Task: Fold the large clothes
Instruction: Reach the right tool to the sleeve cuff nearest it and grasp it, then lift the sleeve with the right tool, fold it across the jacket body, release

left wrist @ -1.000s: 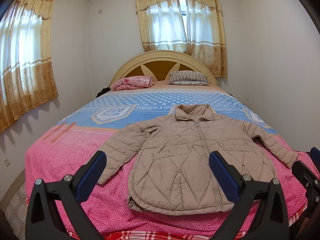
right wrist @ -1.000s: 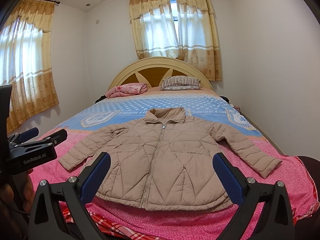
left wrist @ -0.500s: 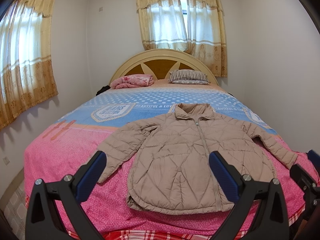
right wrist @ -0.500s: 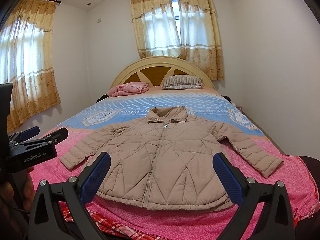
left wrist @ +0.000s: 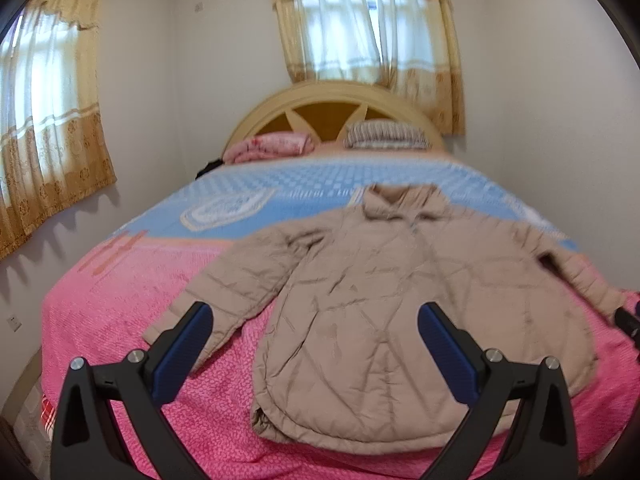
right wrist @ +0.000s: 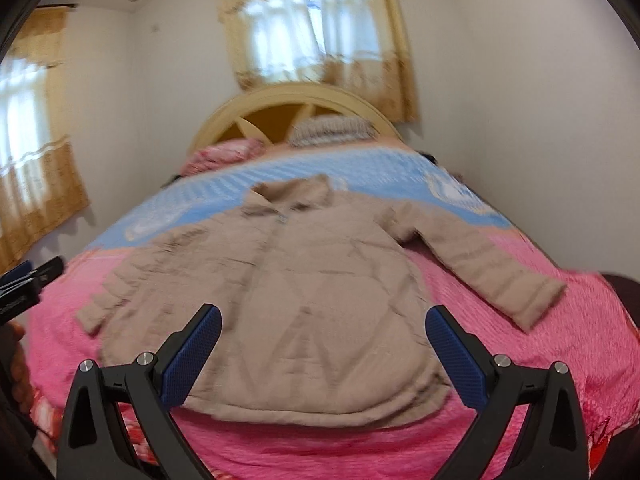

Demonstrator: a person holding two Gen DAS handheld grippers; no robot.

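A beige quilted jacket [left wrist: 400, 312] [right wrist: 288, 288] lies flat, front up and zipped, on the bed's pink and blue cover, collar toward the headboard and both sleeves spread out. My left gripper [left wrist: 316, 344] hovers open above the hem, over the jacket's left half, its left finger [left wrist: 184, 344] above the left cuff. My right gripper [right wrist: 320, 348] hangs open over the hem's middle. Neither touches the cloth. The left gripper's tip [right wrist: 28, 280] shows at the left edge of the right wrist view. Both views are blurred.
The bed [left wrist: 120, 320] fills the room between white walls. A pink folded blanket [left wrist: 268, 146] and a striped pillow [left wrist: 384, 134] lie by the wooden headboard [left wrist: 320, 108]. Curtained windows are behind and on the left. A hand [right wrist: 16, 368] shows at the left edge.
Both grippers have moved forward and down toward the jacket's hem, so the jacket looks larger and blurred. The jaws stay open, and the jacket has not moved.
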